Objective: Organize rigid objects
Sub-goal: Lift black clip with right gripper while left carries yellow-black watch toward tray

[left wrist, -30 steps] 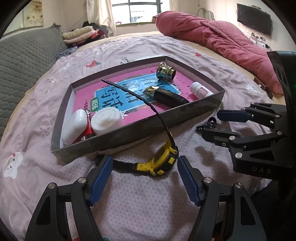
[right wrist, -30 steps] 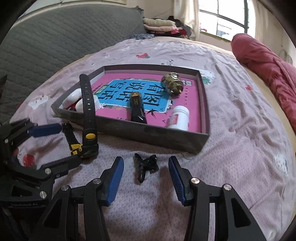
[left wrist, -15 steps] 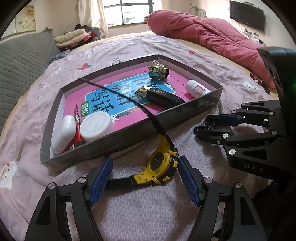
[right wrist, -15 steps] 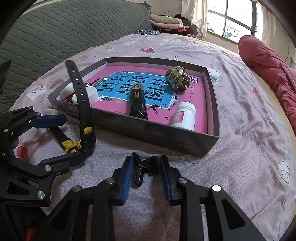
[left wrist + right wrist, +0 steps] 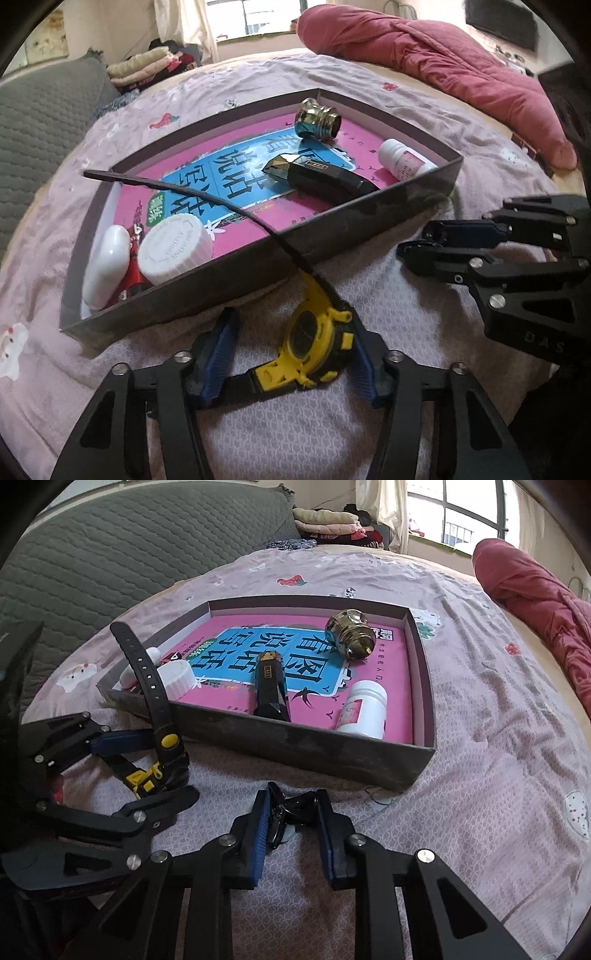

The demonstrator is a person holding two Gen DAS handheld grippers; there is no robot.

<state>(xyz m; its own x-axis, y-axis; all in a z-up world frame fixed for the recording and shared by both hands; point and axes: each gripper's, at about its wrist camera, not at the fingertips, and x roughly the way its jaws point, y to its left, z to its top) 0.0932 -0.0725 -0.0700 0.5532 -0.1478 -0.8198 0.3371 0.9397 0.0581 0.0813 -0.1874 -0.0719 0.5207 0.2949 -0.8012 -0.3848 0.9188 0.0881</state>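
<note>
A yellow and black watch (image 5: 314,343) lies on the pink bedsheet just in front of the grey box (image 5: 207,295); its long black strap (image 5: 207,195) arches up over the box wall. My left gripper (image 5: 291,354) straddles the watch and its jaws are closing. The right pad (image 5: 364,365) is at the watch body, while the left pad (image 5: 218,354) stands off it. My right gripper (image 5: 291,830) is shut on a small black clip (image 5: 295,806) on the sheet before the box (image 5: 295,738). The watch (image 5: 147,779) also shows in the right wrist view.
The box holds a pink book, a gold cap (image 5: 317,120), a black device (image 5: 317,175), a white bottle (image 5: 402,160), a white round jar (image 5: 175,249) and a white case (image 5: 105,266). A red quilt (image 5: 443,62) lies beyond; a grey cushion (image 5: 129,546) stands at the left.
The right gripper's jaws came together onto the black clip. The left gripper slid forward and down over the watch and its jaws narrowed around it.
</note>
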